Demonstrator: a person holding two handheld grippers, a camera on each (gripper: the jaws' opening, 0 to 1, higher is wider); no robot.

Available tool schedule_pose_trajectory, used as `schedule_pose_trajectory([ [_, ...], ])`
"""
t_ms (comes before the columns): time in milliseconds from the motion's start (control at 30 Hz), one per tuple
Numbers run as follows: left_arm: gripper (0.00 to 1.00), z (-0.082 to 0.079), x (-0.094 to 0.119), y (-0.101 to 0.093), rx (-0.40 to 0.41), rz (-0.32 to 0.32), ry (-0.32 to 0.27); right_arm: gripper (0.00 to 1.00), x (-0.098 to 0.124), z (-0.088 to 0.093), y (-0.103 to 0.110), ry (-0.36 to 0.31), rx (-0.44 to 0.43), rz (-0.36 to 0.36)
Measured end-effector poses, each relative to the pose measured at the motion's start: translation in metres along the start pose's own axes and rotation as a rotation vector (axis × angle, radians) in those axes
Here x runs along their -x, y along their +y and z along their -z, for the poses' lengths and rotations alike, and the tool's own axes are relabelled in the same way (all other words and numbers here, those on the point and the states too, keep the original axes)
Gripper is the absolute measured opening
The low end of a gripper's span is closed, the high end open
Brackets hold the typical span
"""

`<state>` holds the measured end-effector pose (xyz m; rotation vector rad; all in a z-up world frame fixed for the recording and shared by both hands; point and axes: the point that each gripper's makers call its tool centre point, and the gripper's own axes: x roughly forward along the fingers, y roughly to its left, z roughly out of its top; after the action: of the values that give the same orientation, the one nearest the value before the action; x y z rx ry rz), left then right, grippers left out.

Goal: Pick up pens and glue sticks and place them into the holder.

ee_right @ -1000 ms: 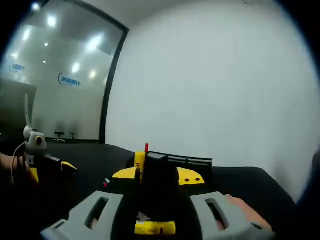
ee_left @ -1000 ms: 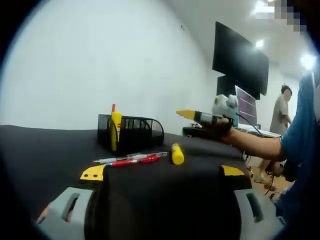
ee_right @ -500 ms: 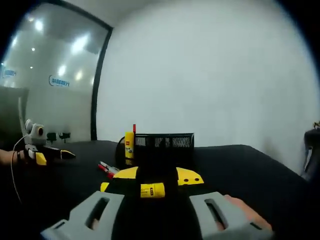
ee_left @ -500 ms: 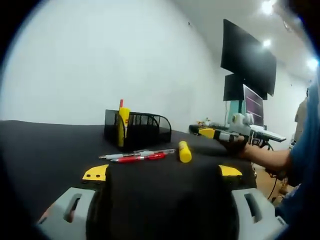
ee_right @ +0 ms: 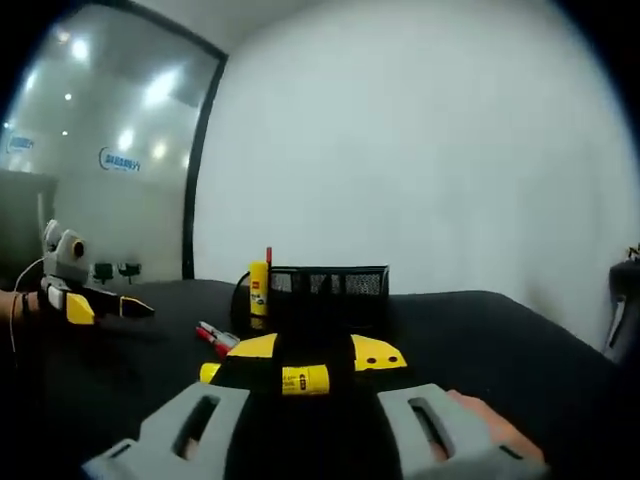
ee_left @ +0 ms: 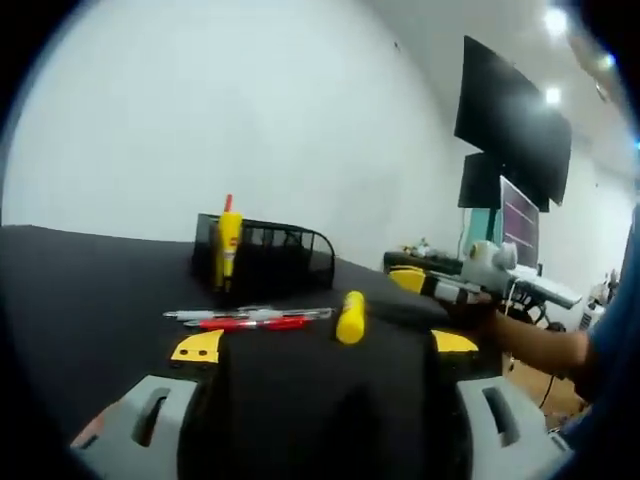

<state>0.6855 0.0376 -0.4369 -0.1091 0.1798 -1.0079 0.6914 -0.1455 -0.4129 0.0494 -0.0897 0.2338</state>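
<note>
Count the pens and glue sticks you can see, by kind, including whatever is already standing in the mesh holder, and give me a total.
Glue sticks: 2, one lying on the table, one standing in the holder.
Pens: 3, a silver pen and a red pen lying side by side, plus a red-tipped one in the holder.
Total: 5.

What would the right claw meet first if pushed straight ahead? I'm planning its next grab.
Most likely the loose glue stick lying on the black table between its open jaws. The mesh holder stands further along that line; depth is hard to judge.
</note>
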Motion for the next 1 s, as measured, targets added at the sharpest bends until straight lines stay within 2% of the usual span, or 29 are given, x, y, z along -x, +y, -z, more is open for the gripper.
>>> schedule_pose_trajectory([
  [100, 0.74, 0.012, -0.017, -0.007, -0.027, -0.029, 0.065, 0.21, 0.003, -0.002, -0.006, -0.012, -0.055, 0.012],
  [300, 0.65, 0.016, -0.047, -0.024, -0.056, 0.003, 0.099, 0.21, 0.007, -0.010, -0.016, -0.055, -0.149, 0.018],
  [333, 0.63, 0.017, -0.054, -0.025, -0.078, 0.018, 0.110, 0.21, 0.007, -0.010, -0.017, -0.059, -0.161, 0.020],
  [433, 0.53, 0.023, -0.067, -0.024, -0.062, 0.058, 0.145, 0.20, 0.008, -0.011, -0.018, -0.066, -0.193, 0.016],
  [533, 0.48, 0.026, -0.076, -0.022, -0.085, 0.060, 0.158, 0.20, 0.007, -0.011, -0.017, -0.069, -0.198, 0.013],
  [600, 0.46, 0.034, -0.081, -0.020, -0.113, 0.056, 0.206, 0.20, 0.007, -0.012, -0.017, -0.070, -0.198, 0.011],
  [700, 0.47, 0.036, -0.088, -0.021, -0.133, 0.051, 0.209, 0.20, 0.006, -0.011, -0.016, -0.067, -0.197, 0.008],
  [833, 0.47, 0.038, -0.095, -0.019, -0.112, 0.048, 0.201, 0.20, 0.005, -0.010, -0.016, -0.063, -0.196, 0.006],
  [1000, 0.35, 0.036, -0.097, -0.019, -0.112, 0.046, 0.196, 0.20, 0.005, -0.010, -0.018, -0.064, -0.199, 0.008],
])
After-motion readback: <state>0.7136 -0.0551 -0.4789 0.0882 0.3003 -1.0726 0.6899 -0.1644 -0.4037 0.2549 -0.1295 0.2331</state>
